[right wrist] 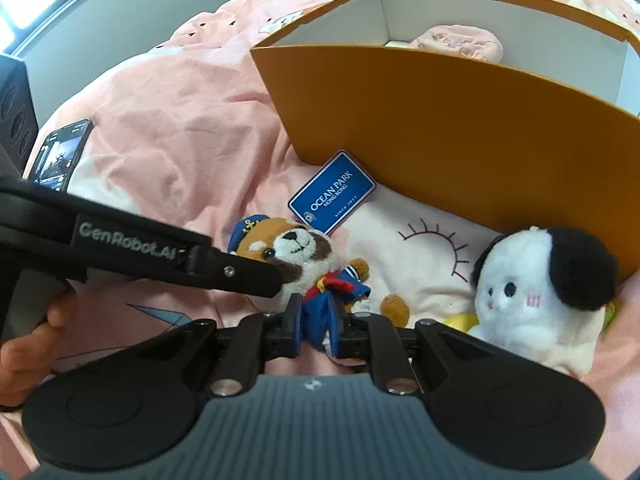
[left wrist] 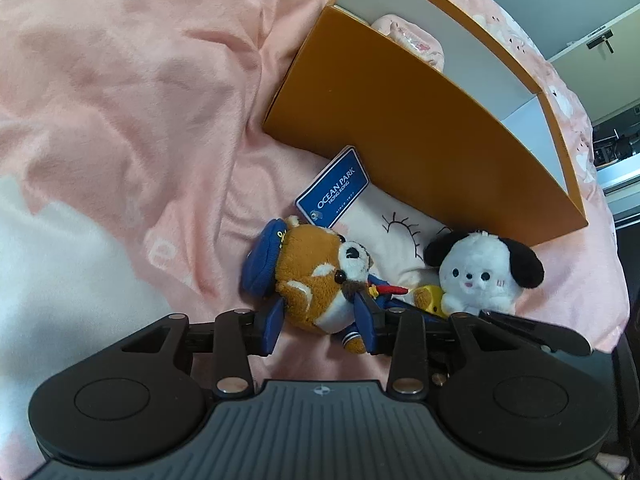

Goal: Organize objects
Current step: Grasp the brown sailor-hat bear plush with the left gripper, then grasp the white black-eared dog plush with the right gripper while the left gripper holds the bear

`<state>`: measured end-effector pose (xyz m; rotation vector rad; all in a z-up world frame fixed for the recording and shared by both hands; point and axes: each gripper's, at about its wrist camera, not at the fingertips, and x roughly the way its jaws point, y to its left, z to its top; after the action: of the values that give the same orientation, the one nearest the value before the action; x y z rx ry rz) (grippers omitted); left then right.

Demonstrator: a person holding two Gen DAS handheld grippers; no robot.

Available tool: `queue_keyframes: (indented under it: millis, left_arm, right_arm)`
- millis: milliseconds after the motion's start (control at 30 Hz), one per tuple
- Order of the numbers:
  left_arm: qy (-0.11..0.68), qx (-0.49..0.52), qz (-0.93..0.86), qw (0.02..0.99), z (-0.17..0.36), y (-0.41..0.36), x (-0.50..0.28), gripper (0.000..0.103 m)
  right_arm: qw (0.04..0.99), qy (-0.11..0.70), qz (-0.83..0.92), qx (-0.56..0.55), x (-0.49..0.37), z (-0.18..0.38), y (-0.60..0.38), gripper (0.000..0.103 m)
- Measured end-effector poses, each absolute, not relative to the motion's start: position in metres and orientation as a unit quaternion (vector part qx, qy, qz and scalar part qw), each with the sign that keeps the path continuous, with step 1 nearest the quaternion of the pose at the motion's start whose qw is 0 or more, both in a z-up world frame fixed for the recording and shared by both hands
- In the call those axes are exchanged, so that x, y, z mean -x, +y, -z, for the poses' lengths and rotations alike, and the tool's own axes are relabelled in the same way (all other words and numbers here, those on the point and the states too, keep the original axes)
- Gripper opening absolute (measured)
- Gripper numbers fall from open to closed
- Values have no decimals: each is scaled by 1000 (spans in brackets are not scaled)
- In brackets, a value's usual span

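Note:
A brown plush [left wrist: 320, 284] in a blue cap and sailor coat lies on the pink blanket, just in front of an orange box [left wrist: 400, 120]. Its blue "Ocean Park" tag [left wrist: 334, 188] leans on the box wall. My left gripper [left wrist: 318, 328] is open, its fingers either side of the plush's body. In the right wrist view my right gripper [right wrist: 319, 332] is shut on the plush's [right wrist: 296, 252] blue coat, while a left gripper finger [right wrist: 256, 276] reaches in by its head. A white dog plush [right wrist: 532, 292] with black ears sits to the right.
The orange box [right wrist: 440, 120] is open at the top, with a pink soft item [right wrist: 460, 40] inside. A phone [right wrist: 62, 152] lies on the blanket at far left. A person's hand [right wrist: 24, 356] holds the left gripper. A small yellow piece [left wrist: 432, 298] lies beside the white dog plush [left wrist: 480, 272].

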<state>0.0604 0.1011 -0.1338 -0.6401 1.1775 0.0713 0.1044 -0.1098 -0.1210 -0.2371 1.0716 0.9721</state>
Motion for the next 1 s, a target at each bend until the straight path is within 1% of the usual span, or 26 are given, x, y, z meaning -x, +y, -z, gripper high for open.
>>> queue_keyframes:
  millis: [167, 267, 300, 333, 367, 400, 433, 467, 567, 633, 700, 833, 1000]
  left_arm:
    - [535, 311, -53, 784, 139, 96, -70, 51]
    - [539, 292, -62, 788, 140, 88, -77, 60]
    - [541, 286, -65, 788, 141, 84, -80, 65]
    - [542, 282, -67, 789, 143, 81, -83, 67]
    - [543, 274, -71, 790, 145, 78, -86, 67]
    - [546, 268, -76, 790, 147, 77, -88, 67]
    - [546, 271, -78, 789, 150, 77, -89, 67]
    - [545, 278, -78, 787, 152, 79, -89, 67]
    - [540, 295, -76, 784, 156, 84, -89, 64]
    - [537, 295, -72, 787, 155, 86, -88, 57]
    - [534, 281, -62, 795, 149, 86, -87, 55]
    - [538, 230, -7, 811, 134, 84, -86, 51]
    - [536, 176, 72, 823, 109, 82, -83, 51]
  right_arm:
    - [772, 465, -410, 138, -101, 114, -114, 12]
    - [787, 454, -393, 140, -103, 110, -121, 12]
    - [790, 453, -389, 139, -104, 109, -123, 12]
    - [793, 451, -387, 136, -105, 108, -124, 12]
    - [795, 450, -385, 135, -106, 107, -126, 12]
    - [800, 444, -379, 138, -106, 106, -127, 14]
    - [808, 436, -368, 146, -106, 105, -128, 20]
    - [814, 428, -361, 152, -106, 103, -130, 22]
    - [830, 412, -346, 147, -107, 96, -138, 22]
    - [839, 402, -339, 137, -108, 92, -143, 22]
    - [849, 390, -332, 131, -108, 86, -149, 22]
    - [865, 369, -321, 111, -106, 73, -160, 23]
    - [875, 373, -298, 83, -112, 68, -175, 23]
